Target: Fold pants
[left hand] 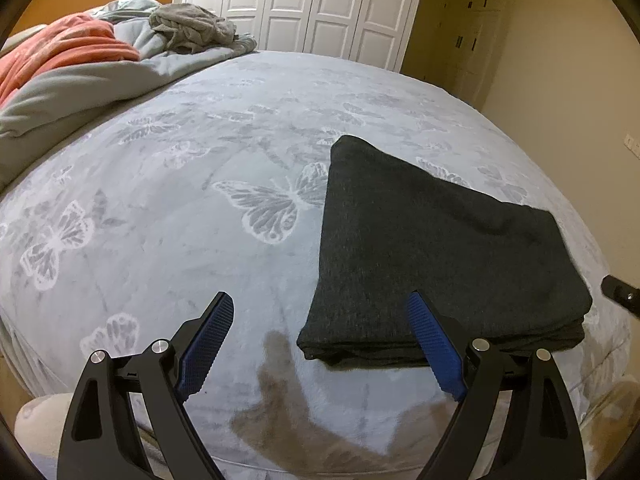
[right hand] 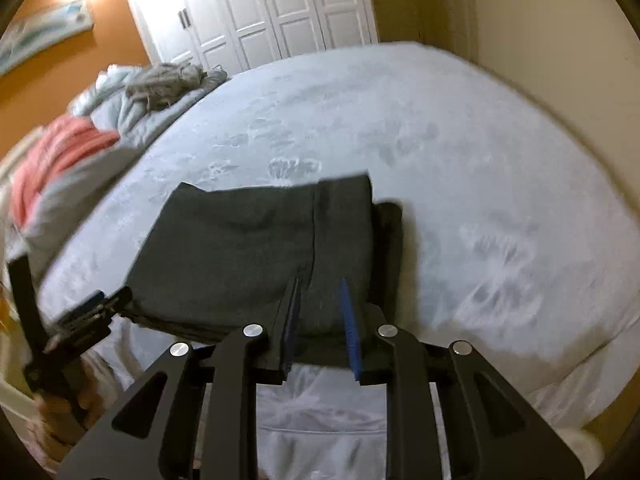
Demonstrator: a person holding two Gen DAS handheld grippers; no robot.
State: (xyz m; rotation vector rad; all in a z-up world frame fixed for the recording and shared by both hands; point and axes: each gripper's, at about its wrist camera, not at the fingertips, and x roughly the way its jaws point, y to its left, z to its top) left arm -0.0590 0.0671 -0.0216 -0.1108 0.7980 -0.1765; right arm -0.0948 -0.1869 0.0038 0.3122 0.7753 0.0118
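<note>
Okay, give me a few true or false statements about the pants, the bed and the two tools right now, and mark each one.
1. The dark pants lie folded on the butterfly bedspread. True.
2. The left tool is clamped on the pants. False: its jaws stand wide open, holding nothing.
3. A coral blanket lies at the bed's far left. True.
4. The pants hang from a wardrobe door. False: they rest on the bed.
5. The right tool sits at the pants' near edge. True.

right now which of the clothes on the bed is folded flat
The dark grey pants near the bed's edge, a neat flat rectangle. The orange blanket and light grey garment at the far side lie crumpled in heaps.
</note>
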